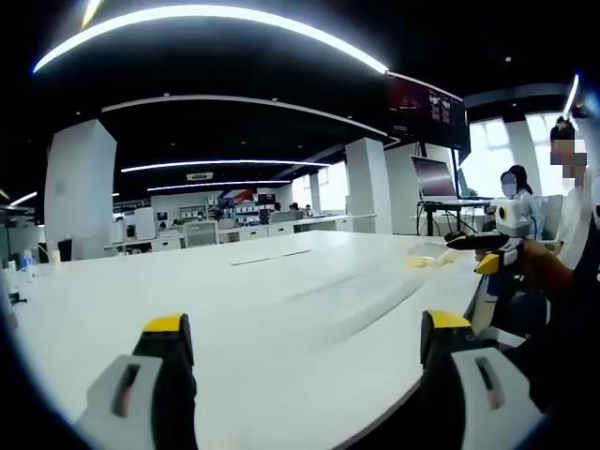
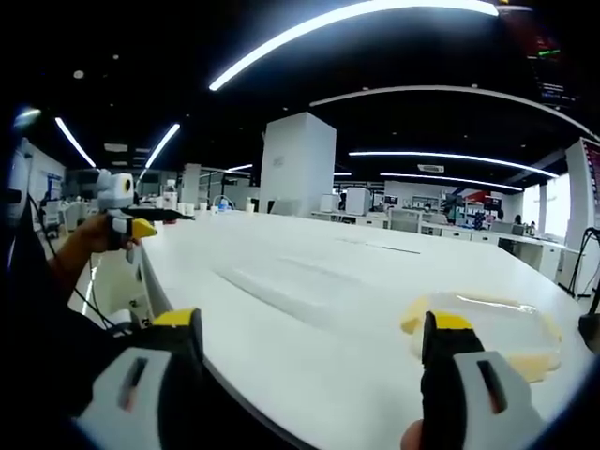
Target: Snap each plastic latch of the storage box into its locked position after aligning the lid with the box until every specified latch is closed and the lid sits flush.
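A person holds two grippers above a long white desk (image 1: 281,309) in an open-plan office lit by curved ceiling strips. In the left gripper view, the left gripper (image 1: 305,337) has its yellow-tipped jaws spread wide over bare desk, pinching nothing. The clear storage box (image 1: 429,255) with yellow latches sits near the desk's far edge at about two o'clock, well apart from those jaws. Just beyond it, at three o'clock, the right gripper (image 1: 487,246) is seen side-on in the person's hand (image 1: 539,265). In the right gripper view, the right gripper (image 2: 314,337) is likewise spread and empty. The box (image 2: 497,323) lies at four o'clock, its clear lid on top, just behind the right-hand jaw and partly hidden by it; whether any latch is snapped down cannot be told. The left gripper (image 2: 155,217) appears at nine o'clock over the desk's edge.
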Demonstrator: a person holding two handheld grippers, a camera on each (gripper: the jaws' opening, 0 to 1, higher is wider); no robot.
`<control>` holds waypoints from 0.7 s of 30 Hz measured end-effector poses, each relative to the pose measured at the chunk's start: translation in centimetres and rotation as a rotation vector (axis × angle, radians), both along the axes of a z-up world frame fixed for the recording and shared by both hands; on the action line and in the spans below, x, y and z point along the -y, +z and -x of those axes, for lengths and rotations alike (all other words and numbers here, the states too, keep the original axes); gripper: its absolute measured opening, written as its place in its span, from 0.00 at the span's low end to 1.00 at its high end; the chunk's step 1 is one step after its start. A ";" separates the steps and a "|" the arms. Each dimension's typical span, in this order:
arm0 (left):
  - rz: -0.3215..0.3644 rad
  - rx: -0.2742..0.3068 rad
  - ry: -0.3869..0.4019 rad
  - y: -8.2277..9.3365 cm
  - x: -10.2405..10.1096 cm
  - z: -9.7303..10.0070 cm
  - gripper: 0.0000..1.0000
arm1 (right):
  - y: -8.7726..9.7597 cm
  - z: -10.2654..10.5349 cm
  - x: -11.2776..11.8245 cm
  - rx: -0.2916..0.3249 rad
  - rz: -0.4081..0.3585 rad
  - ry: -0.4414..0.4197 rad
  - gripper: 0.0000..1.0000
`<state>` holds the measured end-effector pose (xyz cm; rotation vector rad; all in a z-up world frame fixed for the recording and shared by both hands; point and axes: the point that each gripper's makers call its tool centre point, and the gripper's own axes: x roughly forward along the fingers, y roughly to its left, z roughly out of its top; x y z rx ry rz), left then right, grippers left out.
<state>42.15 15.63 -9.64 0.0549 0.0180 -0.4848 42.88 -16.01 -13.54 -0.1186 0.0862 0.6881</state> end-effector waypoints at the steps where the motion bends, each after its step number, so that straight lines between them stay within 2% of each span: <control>1: 0.000 0.000 0.000 0.0 0.0 0.0 1.00 | 0.0 0.0 0.0 0.000 0.000 0.000 0.97; 9: 0.000 -0.002 -0.011 0.0 0.3 0.0 1.00 | -0.4 0.1 -0.7 -0.017 0.011 0.026 1.00; 11: -0.001 -0.005 -0.011 0.0 0.3 0.0 1.00 | -0.4 0.0 -0.5 -0.037 -0.005 0.008 1.00; 21: 0.008 -0.003 -0.019 0.2 0.5 0.0 1.00 | 0.1 0.0 -0.2 -0.019 -0.007 0.002 1.00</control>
